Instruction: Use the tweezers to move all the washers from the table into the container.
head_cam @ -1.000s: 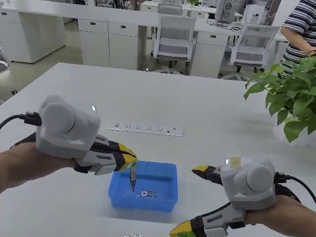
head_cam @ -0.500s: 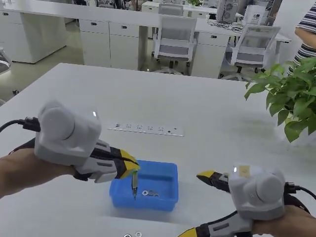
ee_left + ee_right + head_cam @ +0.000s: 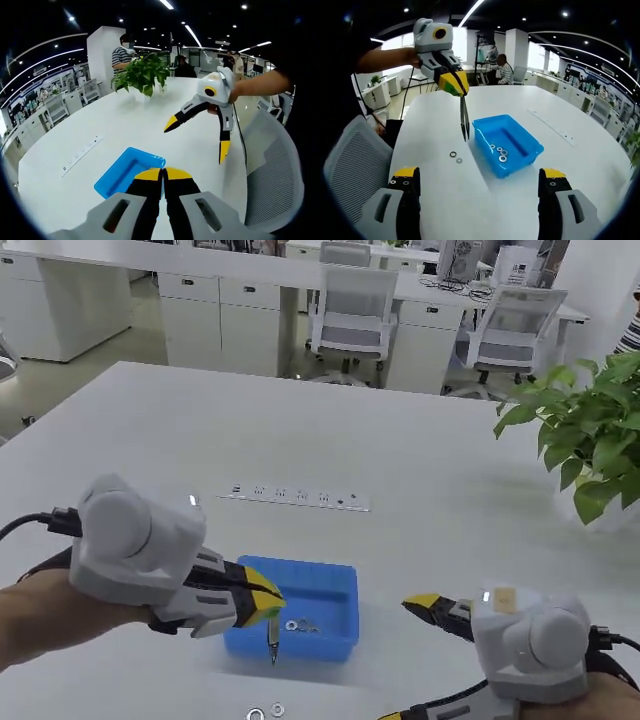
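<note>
My left gripper [image 3: 262, 602] is shut on thin metal tweezers [image 3: 273, 638] that point down, just outside the near left side of the blue container [image 3: 335, 585]. In the right gripper view the tweezers [image 3: 464, 120] hang beside the container [image 3: 520, 135], above the table. Several washers [image 3: 499, 152] lie inside the container. Two washers [image 3: 455, 157] rest on the table near the tweezers' tips; the head view shows these table washers [image 3: 265, 711] at its bottom edge. My right gripper [image 3: 408, 662] is open, right of the container, with nothing between its jaws.
A white power strip [image 3: 295, 498] is set into the table beyond the container. A leafy plant [image 3: 590, 440] stands at the right edge. Office chairs [image 3: 345, 310] and desks stand behind the table. A chair back [image 3: 355, 165] is close to the table's near side.
The tweezers have come out of the container toward its near left side, closer to the two table washers. My right gripper has drifted lower and to the right, still open.
</note>
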